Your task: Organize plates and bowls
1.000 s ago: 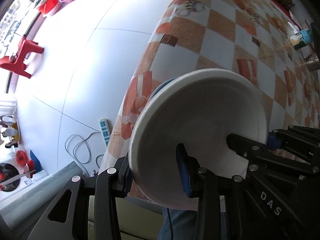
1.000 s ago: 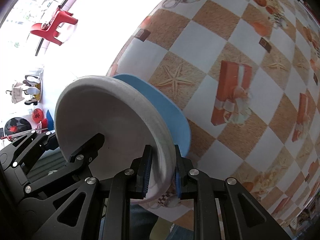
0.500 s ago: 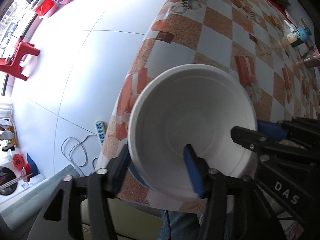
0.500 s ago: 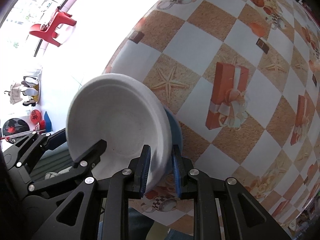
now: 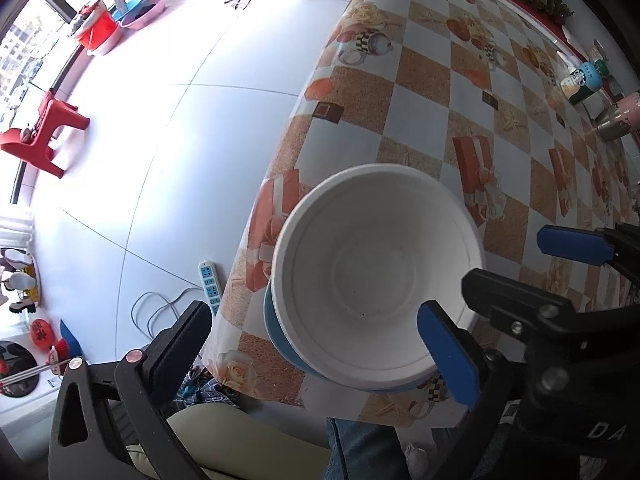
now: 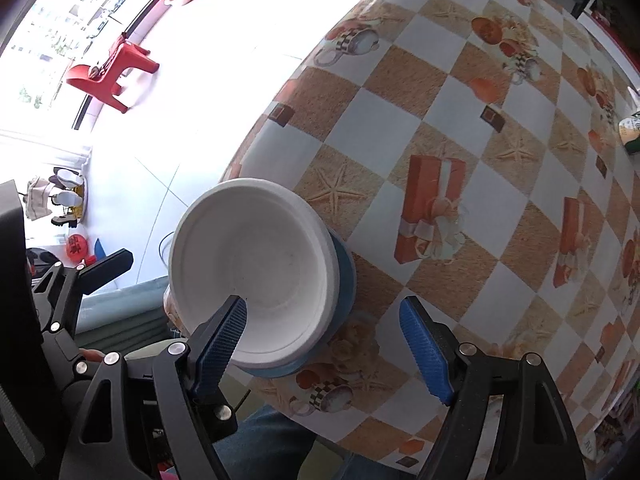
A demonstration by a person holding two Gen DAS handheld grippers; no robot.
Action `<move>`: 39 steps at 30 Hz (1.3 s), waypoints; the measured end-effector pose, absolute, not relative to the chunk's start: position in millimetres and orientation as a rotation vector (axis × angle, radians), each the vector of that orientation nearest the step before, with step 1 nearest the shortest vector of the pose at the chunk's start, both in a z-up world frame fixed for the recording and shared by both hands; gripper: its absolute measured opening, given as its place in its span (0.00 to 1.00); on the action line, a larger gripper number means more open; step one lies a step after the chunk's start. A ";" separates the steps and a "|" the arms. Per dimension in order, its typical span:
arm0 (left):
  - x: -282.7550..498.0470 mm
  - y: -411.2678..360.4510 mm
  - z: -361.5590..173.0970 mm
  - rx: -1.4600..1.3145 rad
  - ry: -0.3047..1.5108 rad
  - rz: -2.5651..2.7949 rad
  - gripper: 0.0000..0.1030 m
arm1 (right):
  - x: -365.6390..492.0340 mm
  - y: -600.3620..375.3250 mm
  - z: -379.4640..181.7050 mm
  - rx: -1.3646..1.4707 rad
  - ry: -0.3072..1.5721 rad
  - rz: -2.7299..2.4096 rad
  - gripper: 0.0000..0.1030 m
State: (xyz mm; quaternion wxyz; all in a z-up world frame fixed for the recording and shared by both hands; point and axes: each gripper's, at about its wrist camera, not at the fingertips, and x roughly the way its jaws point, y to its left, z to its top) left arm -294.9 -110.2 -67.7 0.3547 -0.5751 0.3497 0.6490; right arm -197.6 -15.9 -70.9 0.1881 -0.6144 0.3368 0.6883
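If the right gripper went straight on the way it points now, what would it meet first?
Probably the white bowl, nested on the blue dish. The right gripper is opening, straddling the bowl's near rim without touching; depth is unclear.

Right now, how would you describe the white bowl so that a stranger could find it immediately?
Look at the table with the orange-and-white checked cloth, at its near edge. There the white bowl sits on a blue dish, below both opening grippers. It is the only plain white, deep, empty dish; its blue neighbour shows only as a rim beneath it.
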 end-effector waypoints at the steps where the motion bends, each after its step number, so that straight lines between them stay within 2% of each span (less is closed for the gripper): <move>1: -296.0 -110.3 -68.9 -1.481 0.906 1.679 1.00 | -196.6 -16.4 -69.3 -1.726 0.942 1.936 0.87; 2: -295.8 -110.5 -67.3 -1.475 0.903 1.678 1.00 | -199.0 -16.3 -66.7 -1.720 0.934 1.935 1.00; 9: -289.6 -110.5 -54.7 -1.433 0.911 1.677 1.00 | -203.4 -15.5 -47.8 -1.653 0.827 1.976 1.00; 39: -275.5 -108.2 -48.9 -1.400 0.981 1.653 1.00 | -203.0 -17.8 -48.2 -1.711 0.867 1.936 1.00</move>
